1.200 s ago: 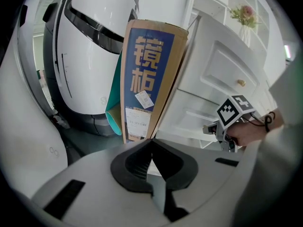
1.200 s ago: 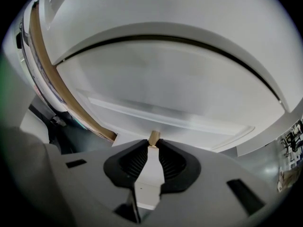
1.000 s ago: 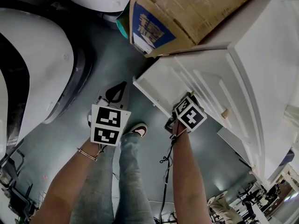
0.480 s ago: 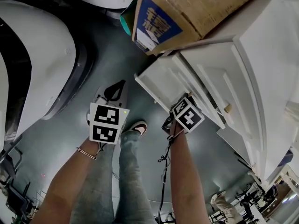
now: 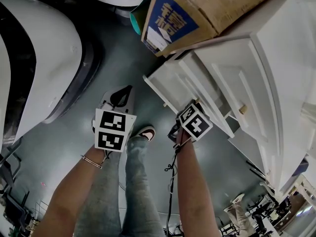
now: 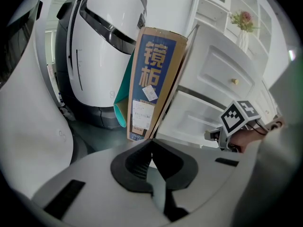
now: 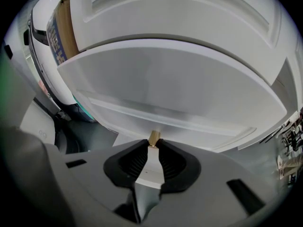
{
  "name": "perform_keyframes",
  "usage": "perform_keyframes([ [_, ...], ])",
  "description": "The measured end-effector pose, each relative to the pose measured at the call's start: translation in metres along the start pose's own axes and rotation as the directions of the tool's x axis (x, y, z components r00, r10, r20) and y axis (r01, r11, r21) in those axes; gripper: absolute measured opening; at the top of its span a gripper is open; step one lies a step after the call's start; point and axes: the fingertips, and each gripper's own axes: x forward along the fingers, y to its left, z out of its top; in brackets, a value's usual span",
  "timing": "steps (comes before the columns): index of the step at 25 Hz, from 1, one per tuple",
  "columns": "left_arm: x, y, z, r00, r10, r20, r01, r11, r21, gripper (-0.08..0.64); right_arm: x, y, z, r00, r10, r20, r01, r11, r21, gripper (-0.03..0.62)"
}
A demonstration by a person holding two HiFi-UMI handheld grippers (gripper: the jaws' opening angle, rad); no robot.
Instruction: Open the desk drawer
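The white desk (image 5: 276,58) fills the right of the head view, and its lower drawer (image 5: 170,80) stands pulled out over the floor. In the right gripper view the drawer front (image 7: 180,89) spreads wide ahead, with a small brass knob (image 7: 154,137) at its middle. My right gripper (image 7: 153,147) is shut on that knob, its black pads pinching it from both sides. From the head its marker cube hides the right gripper (image 5: 192,113) and the knob. My left gripper (image 6: 151,142) is shut on nothing and hangs over the floor, left of the drawer (image 6: 199,119).
A tall cardboard box (image 5: 197,9) leans against the desk just behind the drawer, with a teal thing (image 5: 134,22) beside it. A big white rounded machine (image 5: 34,58) bounds the left. The person's shoe (image 5: 145,134) stands between the grippers. Another brass knob (image 5: 242,109) sits on the panel above.
My right gripper has moved a little left, away from the desk, holding the knob, and the drawer has come further out with it. The left gripper has barely shifted.
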Motion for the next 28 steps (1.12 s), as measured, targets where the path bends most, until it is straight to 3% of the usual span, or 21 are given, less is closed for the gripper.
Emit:
perform_keyframes([
  [28,-0.034,0.018,-0.034,1.0,0.019,0.019,-0.018,0.999,-0.039,0.018,-0.025,0.015,-0.05,0.999,0.018,-0.032,-0.017,1.0,0.012,0.08],
])
